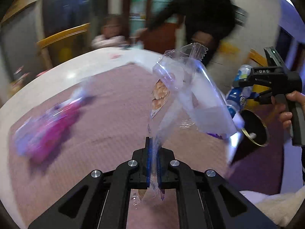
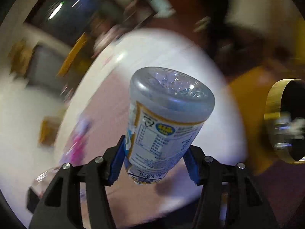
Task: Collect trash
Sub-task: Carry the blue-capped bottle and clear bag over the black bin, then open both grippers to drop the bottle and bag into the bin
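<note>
My left gripper [image 1: 154,148] is shut on a clear plastic wrapper [image 1: 183,95] with a biscuit picture, which sticks up and flaps above the table. In the left wrist view, at the right, a hand holds my right gripper [image 1: 246,87], which carries a plastic bottle [image 1: 236,93] with a blue and white label. In the right wrist view my right gripper [image 2: 154,162] is shut on that bottle [image 2: 165,118], base pointing away. A black bin with a gold rim [image 2: 282,122] stands at the right, also seen as the bin [image 1: 255,131] beside the wrapper.
A pink packet [image 1: 47,129] lies on the pink mat of the round white table [image 1: 66,72], seen blurred as the packet [image 2: 78,145]. A seated person [image 1: 111,32] and a standing person in dark clothes [image 1: 202,9] are beyond the table's far edge.
</note>
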